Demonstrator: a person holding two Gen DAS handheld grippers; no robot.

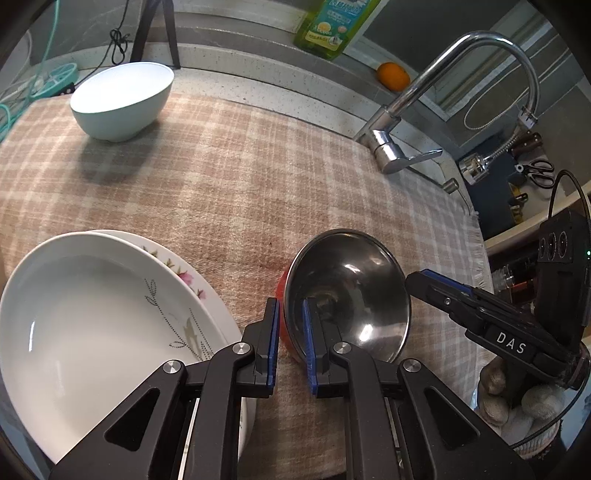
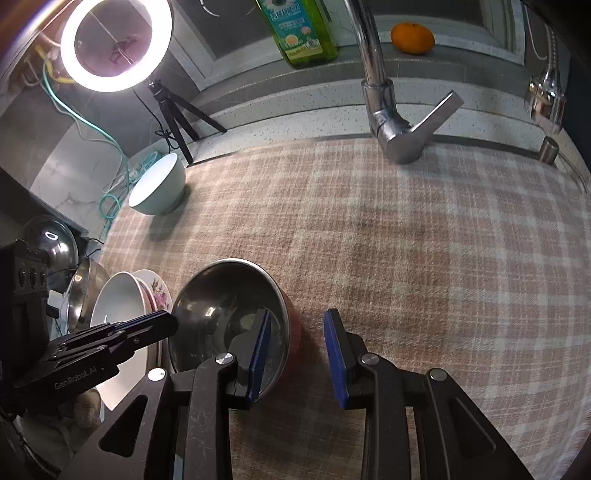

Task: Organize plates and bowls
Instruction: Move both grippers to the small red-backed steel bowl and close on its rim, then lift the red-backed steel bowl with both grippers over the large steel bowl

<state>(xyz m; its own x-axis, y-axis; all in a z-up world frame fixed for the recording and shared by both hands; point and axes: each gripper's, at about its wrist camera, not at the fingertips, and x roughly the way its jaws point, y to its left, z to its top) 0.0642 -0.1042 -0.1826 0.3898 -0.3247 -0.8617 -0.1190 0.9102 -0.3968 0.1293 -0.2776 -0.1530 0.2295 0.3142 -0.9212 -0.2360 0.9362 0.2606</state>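
Observation:
A steel bowl with a red outside [image 1: 351,291] [image 2: 229,314] stands on the checked cloth. My left gripper [image 1: 290,314] straddles its near-left rim, one pad inside and one outside, with a narrow gap; I cannot tell whether it grips. My right gripper [image 2: 297,332] is open, its left finger [image 2: 260,339] inside the bowl's right rim and the right finger outside on the cloth. It also shows in the left wrist view [image 1: 436,288]. White plates [image 1: 96,325] [image 2: 122,299] are stacked to the left. A pale green bowl [image 1: 122,98] [image 2: 159,190] sits far left.
A chrome tap [image 1: 402,144] [image 2: 395,125] stands at the cloth's far right edge. A green bottle [image 2: 299,33] and an orange [image 2: 412,37] sit on the back ledge. A ring light on a tripod [image 2: 114,40] stands back left. More steel bowls [image 2: 85,291] lie beyond the plates.

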